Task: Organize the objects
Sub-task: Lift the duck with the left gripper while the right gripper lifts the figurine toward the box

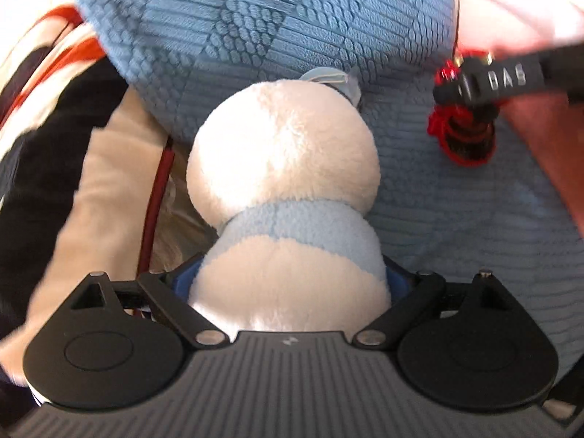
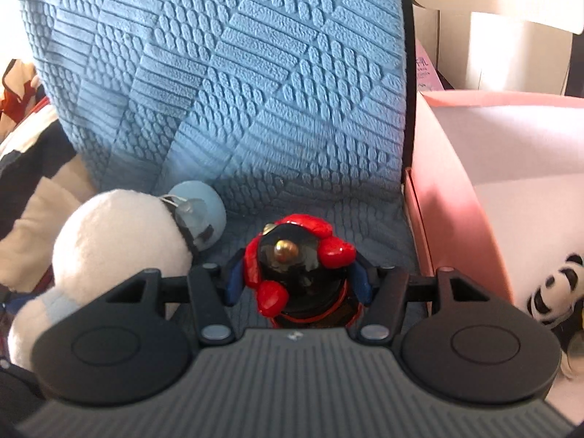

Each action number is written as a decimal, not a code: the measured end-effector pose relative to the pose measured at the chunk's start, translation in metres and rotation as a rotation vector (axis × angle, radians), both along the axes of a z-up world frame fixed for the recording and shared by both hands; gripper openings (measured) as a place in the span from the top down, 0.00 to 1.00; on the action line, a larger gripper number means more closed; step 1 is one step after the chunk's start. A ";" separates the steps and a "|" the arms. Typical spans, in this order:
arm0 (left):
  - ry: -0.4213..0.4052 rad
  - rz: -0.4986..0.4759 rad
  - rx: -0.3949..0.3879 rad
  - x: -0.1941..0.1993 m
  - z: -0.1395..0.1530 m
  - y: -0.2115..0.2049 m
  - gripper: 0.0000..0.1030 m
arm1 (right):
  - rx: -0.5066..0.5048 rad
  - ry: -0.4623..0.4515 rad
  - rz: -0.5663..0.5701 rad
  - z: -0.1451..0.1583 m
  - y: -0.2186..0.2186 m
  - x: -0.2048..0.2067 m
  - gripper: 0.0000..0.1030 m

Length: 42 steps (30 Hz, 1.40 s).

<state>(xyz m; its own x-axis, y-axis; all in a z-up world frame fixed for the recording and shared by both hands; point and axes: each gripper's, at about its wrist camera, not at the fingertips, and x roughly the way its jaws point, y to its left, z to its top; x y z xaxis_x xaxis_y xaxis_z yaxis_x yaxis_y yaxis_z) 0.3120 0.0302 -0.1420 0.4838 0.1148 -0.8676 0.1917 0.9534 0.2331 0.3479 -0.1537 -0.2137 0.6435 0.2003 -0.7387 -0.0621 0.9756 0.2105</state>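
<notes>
My left gripper is shut on a white and pale-blue plush toy, holding it by its body just above a blue textured seat cushion. The plush also shows at the left of the right wrist view. My right gripper is shut on a black and red figurine, held over the same cushion. The right gripper and figurine appear blurred at the upper right of the left wrist view.
A pink open box stands to the right of the cushion, with a black and white panda plush inside. A striped black, white and red fabric pile lies at the left. The blue backrest rises behind.
</notes>
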 end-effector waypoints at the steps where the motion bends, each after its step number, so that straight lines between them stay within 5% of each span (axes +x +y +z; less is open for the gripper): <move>1: 0.007 0.022 -0.022 -0.009 0.003 0.001 0.08 | -0.003 -0.001 0.004 -0.005 0.006 -0.012 0.42; 9: 0.098 0.162 -0.241 -0.034 0.002 0.025 0.08 | -0.050 0.014 0.124 -0.008 0.022 -0.029 0.42; 21: 0.190 0.262 -0.371 -0.030 -0.021 0.038 0.04 | -0.048 -0.017 0.177 -0.007 0.027 -0.039 0.44; 25: 0.231 0.291 -0.418 -0.014 -0.033 0.043 0.03 | -0.049 0.013 0.153 -0.011 0.026 -0.035 0.31; 32: 0.271 0.354 -0.501 -0.003 -0.045 0.051 0.01 | -0.065 0.053 0.121 -0.021 0.028 -0.023 0.30; 42: 0.247 0.395 -0.503 -0.007 -0.048 0.046 0.00 | -0.058 0.062 0.135 -0.023 0.028 -0.023 0.43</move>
